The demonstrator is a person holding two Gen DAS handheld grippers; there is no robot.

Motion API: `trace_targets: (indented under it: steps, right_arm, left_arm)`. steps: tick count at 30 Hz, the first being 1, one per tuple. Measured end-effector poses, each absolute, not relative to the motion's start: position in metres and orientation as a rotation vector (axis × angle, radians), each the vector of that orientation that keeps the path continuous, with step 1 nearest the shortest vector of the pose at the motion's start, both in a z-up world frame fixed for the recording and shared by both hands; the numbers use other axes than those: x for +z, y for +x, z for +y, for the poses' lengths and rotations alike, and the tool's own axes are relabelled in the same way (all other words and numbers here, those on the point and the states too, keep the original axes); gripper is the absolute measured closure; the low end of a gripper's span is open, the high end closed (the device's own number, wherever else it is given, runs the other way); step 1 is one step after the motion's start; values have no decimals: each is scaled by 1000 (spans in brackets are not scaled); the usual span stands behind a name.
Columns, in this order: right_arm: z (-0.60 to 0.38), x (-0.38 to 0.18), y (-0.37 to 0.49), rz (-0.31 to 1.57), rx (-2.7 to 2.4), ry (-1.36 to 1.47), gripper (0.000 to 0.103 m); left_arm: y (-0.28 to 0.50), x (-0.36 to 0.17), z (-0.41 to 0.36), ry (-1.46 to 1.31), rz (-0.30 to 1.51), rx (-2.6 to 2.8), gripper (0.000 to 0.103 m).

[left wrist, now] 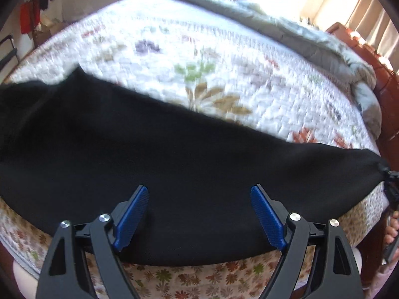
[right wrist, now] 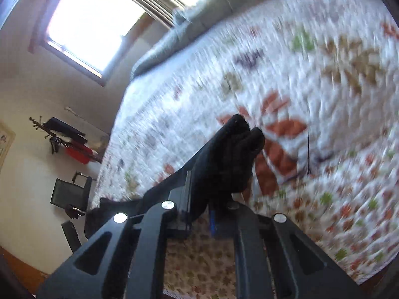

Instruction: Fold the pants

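Black pants (left wrist: pixel 154 154) lie stretched across the near edge of a bed with a floral quilt (left wrist: pixel 199 57). My left gripper (left wrist: pixel 199 199) is open, its blue fingertips (left wrist: pixel 134 214) spread wide just above the pants' near edge, holding nothing. In the right wrist view my right gripper (right wrist: pixel 224 174) is shut on a bunched end of the pants (right wrist: pixel 237 149), lifted over the quilt (right wrist: pixel 311 87); the fabric hides its fingers. The right gripper also shows at the far right edge of the left wrist view (left wrist: pixel 390 186), at the pants' end.
A grey-green blanket (left wrist: pixel 286 30) lies bunched along the bed's far side. A wooden bed frame (left wrist: pixel 384 79) is at the right. A bright window (right wrist: pixel 92 20) and a dark chair (right wrist: pixel 69 194) stand beyond the bed.
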State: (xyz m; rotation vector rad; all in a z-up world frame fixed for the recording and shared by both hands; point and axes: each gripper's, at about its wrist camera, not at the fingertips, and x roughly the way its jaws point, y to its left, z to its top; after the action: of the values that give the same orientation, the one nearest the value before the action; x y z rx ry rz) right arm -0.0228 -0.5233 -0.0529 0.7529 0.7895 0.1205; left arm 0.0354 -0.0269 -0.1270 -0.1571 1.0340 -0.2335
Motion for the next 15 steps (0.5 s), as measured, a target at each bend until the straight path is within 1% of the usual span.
trace_targets:
  steps: [2, 4, 5, 7, 8, 9, 10, 12, 13, 15]
  right_arm:
    - [-532, -32, -29, 719, 104, 722, 94]
    - [-549, -32, -35, 713, 24, 707, 94]
    - [-557, -41, -36, 736, -14, 724, 94]
    - [-574, -85, -32, 864, -103, 769, 94]
    - [-575, -104, -30, 918, -125, 780, 94]
    - [-577, -133, -27, 1004, -168, 786, 93]
    - [-577, -149, -29, 1019, -172, 806, 93]
    - [-583, -155, -38, 955, -152, 890, 93]
    - [-583, -152, -40, 943, -151, 902, 93]
    - [-577, -145, -38, 954, -170, 842, 93]
  left_arm:
    - [33, -117, -27, -147, 980, -235, 18]
    - [38, -122, -28, -118, 992, -224, 18]
    - [42, -131, -30, -100, 1022, -212, 18]
    - [51, -158, -30, -84, 1113, -194, 18]
    - [53, -166, -32, -73, 1125, -193, 17]
    - [53, -170, -35, -38, 1105, -198, 13]
    - [52, -171, -43, 22, 1091, -202, 12]
    - [51, -166, -46, 32, 1096, -198, 12]
    - [50, -161, -44, -11, 1095, -214, 12]
    - [51, -154, -38, -73, 1089, -226, 12]
